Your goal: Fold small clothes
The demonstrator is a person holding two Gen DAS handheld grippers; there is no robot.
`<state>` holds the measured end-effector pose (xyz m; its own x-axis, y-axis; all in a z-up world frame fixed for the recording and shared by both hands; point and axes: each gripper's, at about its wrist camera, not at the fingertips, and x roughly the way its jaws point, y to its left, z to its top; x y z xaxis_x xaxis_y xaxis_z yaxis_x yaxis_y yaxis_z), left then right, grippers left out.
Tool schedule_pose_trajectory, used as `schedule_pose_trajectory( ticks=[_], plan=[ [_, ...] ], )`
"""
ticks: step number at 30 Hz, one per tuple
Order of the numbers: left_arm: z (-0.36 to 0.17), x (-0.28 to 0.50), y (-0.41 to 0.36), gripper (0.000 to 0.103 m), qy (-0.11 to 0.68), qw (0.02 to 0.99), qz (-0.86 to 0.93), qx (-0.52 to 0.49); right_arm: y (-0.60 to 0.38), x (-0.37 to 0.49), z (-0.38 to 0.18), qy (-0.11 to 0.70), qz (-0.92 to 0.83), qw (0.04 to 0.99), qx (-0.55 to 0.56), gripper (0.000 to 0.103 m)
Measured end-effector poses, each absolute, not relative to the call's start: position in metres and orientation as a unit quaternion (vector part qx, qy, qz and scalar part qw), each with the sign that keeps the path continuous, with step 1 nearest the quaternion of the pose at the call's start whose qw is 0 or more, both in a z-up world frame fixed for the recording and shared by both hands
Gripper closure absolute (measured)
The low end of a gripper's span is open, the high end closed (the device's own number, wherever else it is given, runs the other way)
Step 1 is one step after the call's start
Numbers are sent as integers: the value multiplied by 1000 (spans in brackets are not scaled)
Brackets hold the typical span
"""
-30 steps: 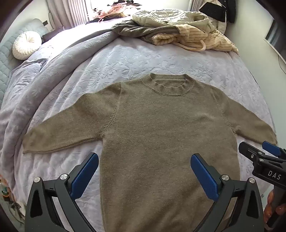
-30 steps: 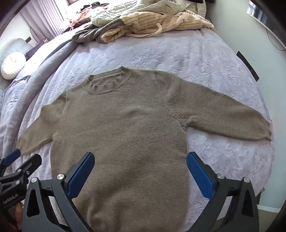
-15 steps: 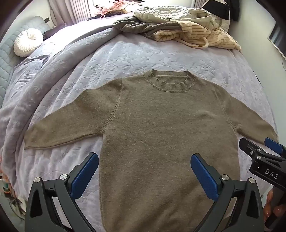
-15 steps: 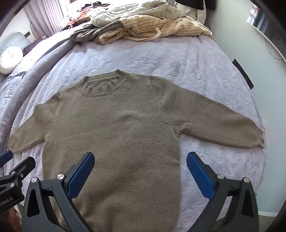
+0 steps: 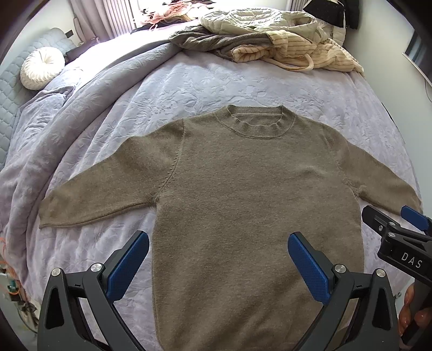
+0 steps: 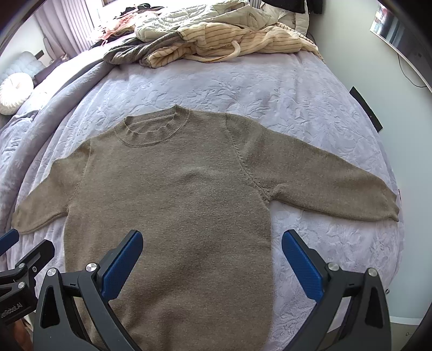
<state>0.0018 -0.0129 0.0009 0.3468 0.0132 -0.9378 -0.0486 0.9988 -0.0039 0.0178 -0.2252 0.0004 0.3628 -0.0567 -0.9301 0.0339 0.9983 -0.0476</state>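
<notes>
The brown sweater (image 5: 243, 202) is lying flat on the bed (image 5: 189, 89), front up, with both sleeves spread out to the sides, so I am judging that the folding is not yet starting: no sleeve is turned in and the body is not doubled. The left gripper (image 5: 218, 259) is hanging above the lower part of the sweater with its jaws wide apart, holding nothing. The right gripper (image 6: 212, 256) is doing the same, released and not touching the cloth.

Lavender quilted bedspread (image 5: 216, 89), round white cushion (image 5: 41, 67), curtains (image 5: 108, 16) beyond.
</notes>
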Motion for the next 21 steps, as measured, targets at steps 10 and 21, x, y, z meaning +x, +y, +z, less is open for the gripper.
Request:
schedule_pose_trajectory(
  ticks=[10,21],
  plan=[
    [-2,3,-12,0,578,815,22,-18,-226,19,0,566,-28,824,-7,1],
    [-10,6,-14,0,590,807,28,-16,-225,24,-9,572,-23,820,-6,1]
  ],
)
